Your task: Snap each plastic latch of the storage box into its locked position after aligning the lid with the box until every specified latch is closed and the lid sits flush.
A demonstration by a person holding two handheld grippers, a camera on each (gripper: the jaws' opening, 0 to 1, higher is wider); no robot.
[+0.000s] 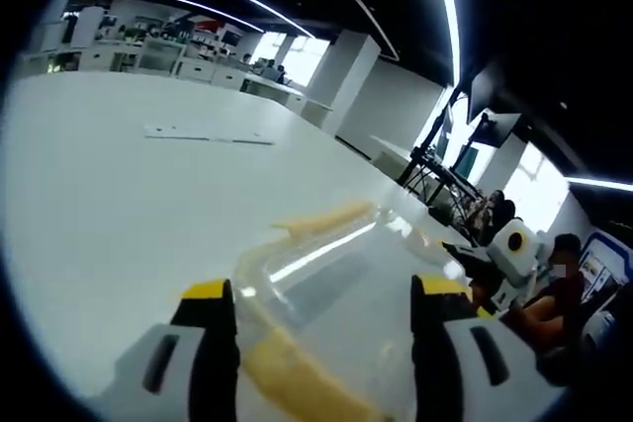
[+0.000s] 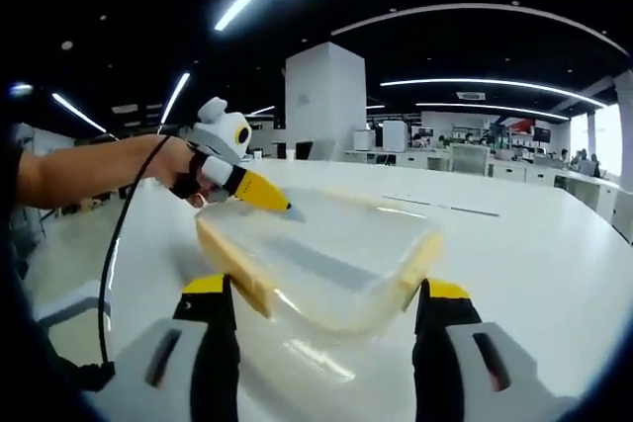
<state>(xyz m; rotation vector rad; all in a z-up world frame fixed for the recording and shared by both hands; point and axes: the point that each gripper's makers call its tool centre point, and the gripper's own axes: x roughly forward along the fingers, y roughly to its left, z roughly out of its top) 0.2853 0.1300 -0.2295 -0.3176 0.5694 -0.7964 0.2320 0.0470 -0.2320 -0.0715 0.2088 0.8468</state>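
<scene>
Right gripper view has the storage box (image 2: 326,264) sitting on the white table (image 2: 534,254), just ahead of the right gripper (image 2: 331,318), whose yellow-tipped jaws stand wide apart with nothing between them, the box's near edge showing in the gap. Clear lid (image 2: 336,249) is on top of the box and looks roughly aligned, though whether it sits fully flush I can't tell. Yellowish latches run along the sides: the left side latch (image 2: 232,264) and the right side latch (image 2: 420,266) both look like they lie along the lid edge, but snapped shut or just resting, can't tell from here. Left gripper (image 2: 259,192) comes in from the left, held in a person's hand (image 2: 183,170), its yellow tip touching or just above the far left corner of the lid; whether its jaws are parted or together can't be read here. Judgement: lid placing looks done, latch pressing seems under way or about to start, and no latch can be confirmed closed, so most of the snapping may be left. Left gripper view gives what the other doesn't: the left gripper (image 1: 324,308) seen along its own jaws, which are clearly apart and clamp nothing, over a clear rounded lid corner (image 1: 297,269), with one yellowish latch (image 1: 297,378) close between the jaws and another latch (image 1: 326,219) at the far edge. It also shows seated people (image 1: 554,289) off to one side and a flat pale strip (image 1: 208,135) further out on the table.
</scene>
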